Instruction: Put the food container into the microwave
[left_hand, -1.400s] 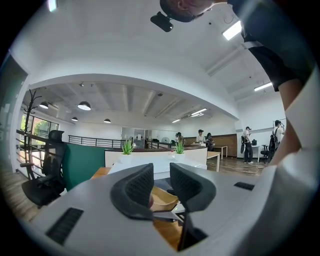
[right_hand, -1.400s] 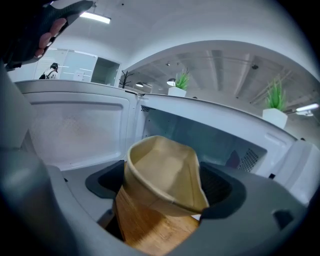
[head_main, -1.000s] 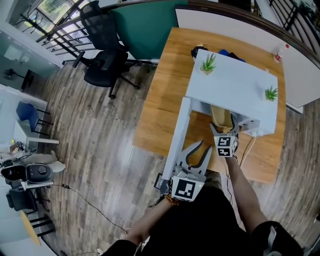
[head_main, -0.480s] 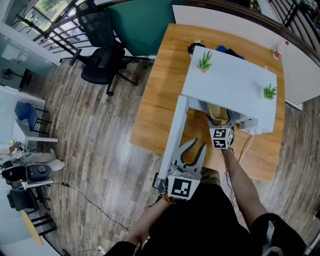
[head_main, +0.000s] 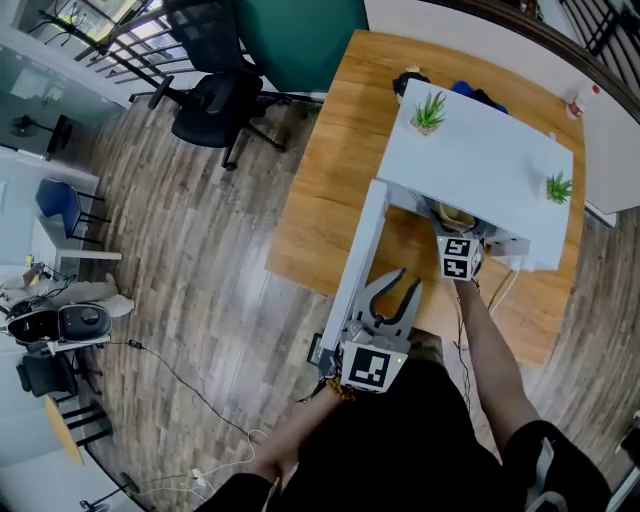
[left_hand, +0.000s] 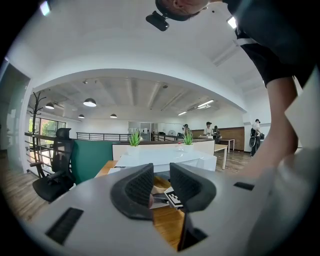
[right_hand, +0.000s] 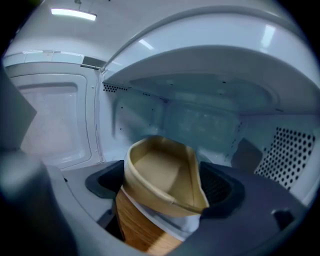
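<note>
One step remains, we judge: our right hand-held gripper (right_hand: 164, 186), clenching the food container (right_hand: 159, 167) inside the microwave (right_hand: 200, 112), must lower and release it; left hand-held gripper (left_hand: 161, 184) gapes empty.

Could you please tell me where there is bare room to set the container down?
Microwave cavity looks bare between its side walls and back. Table left of the door is bare too. Its top carries two plants.
</note>
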